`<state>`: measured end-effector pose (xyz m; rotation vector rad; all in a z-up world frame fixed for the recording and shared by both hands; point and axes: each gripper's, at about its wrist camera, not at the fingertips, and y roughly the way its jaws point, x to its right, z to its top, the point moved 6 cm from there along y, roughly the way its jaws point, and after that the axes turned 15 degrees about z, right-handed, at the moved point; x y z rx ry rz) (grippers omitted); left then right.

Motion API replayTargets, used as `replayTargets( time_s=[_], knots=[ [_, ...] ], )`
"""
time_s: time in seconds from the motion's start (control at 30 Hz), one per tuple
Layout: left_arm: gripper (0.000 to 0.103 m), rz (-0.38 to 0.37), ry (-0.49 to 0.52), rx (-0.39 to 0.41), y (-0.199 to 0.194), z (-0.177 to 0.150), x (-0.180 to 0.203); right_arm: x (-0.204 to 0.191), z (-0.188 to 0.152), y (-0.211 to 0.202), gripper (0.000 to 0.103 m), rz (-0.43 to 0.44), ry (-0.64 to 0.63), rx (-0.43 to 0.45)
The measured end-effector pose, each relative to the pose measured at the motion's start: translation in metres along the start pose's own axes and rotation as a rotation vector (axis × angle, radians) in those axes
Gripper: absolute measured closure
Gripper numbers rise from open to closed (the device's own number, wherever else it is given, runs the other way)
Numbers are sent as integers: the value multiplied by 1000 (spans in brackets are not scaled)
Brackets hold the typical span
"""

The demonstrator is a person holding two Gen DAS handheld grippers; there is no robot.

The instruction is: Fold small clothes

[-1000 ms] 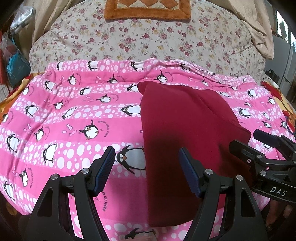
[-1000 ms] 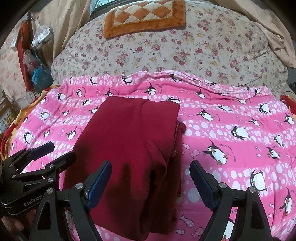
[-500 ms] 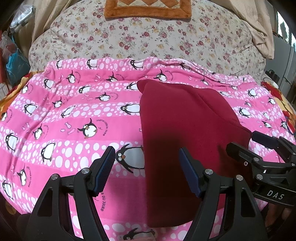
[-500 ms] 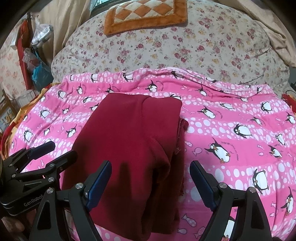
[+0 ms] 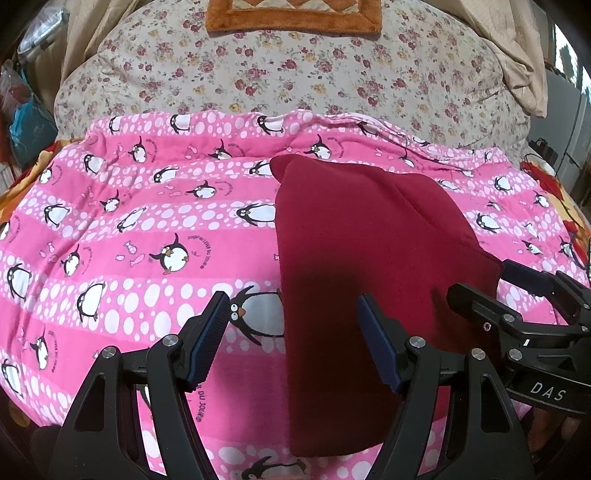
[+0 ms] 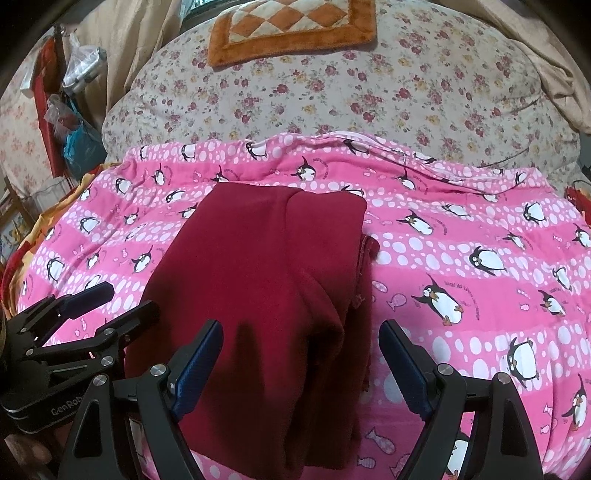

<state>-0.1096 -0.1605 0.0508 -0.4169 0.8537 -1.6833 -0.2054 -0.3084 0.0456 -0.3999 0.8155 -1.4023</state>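
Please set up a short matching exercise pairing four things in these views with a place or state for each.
Things:
1. dark red garment
2. orange checked mat
3. left gripper
4. penguin blanket

Descriptions:
A. lies on the floral bedding at the far end
B. pink, spread under the clothing
C. folded into a long strip
D. open, above the strip's left edge

Pairs: 1-C, 2-A, 3-D, 4-B

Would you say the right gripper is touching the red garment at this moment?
Cannot tell. In the right wrist view the right gripper stands open over the red garment, but neither view shows plainly whether its fingers touch the cloth.
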Motion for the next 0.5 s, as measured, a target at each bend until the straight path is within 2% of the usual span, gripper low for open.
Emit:
replayTargets(
  time_s=[0.4, 0.5],
  knots=[
    [32, -37, -8, -9, 3, 5, 3, 1, 2, 0, 19, 0, 1, -2],
    [32, -27, -18, -5, 5, 9, -5, 1, 4, -1, 19, 5, 0, 2]
  ],
)
